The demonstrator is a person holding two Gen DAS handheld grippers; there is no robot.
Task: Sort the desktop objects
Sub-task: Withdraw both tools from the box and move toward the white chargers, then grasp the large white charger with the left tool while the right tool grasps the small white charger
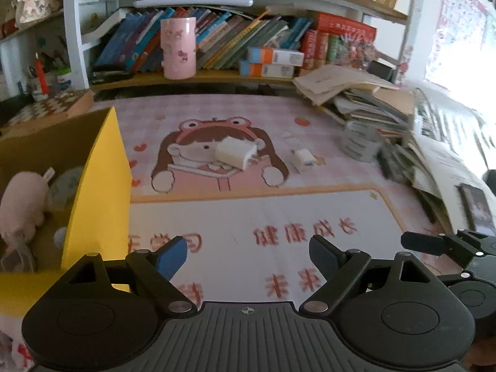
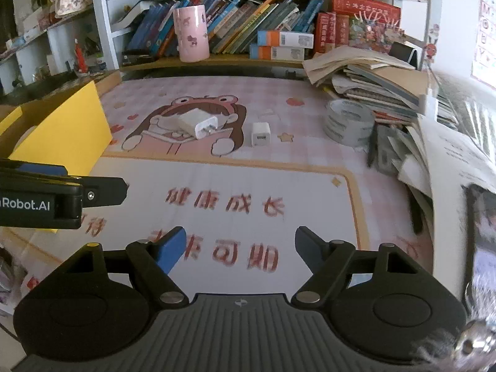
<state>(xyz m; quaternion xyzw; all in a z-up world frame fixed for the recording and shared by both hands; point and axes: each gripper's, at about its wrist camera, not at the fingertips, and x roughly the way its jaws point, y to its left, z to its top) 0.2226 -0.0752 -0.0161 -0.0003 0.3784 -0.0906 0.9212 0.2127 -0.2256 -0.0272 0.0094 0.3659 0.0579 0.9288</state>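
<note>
Two white chargers lie on the pink cartoon desk mat (image 1: 248,217): a larger plug (image 1: 235,152) (image 2: 198,124) on the cartoon figure and a small cube charger (image 1: 305,158) (image 2: 260,135) to its right. A roll of clear tape (image 1: 359,139) (image 2: 348,122) stands further right. A yellow cardboard box (image 1: 99,186) (image 2: 62,130) at the left holds a pink plush toy (image 1: 23,207). My left gripper (image 1: 248,254) hovers open over the mat's near part, nothing between its fingers. My right gripper (image 2: 240,246) is likewise open and empty, well short of the chargers.
A messy stack of books and papers (image 1: 372,99) (image 2: 372,77) crowds the right side. A shelf at the back carries leaning books (image 2: 248,28) and a pink cylinder holder (image 1: 178,48) (image 2: 190,32). A chessboard box (image 1: 52,107) sits behind the yellow box. A dark framed picture (image 2: 483,248) lies far right.
</note>
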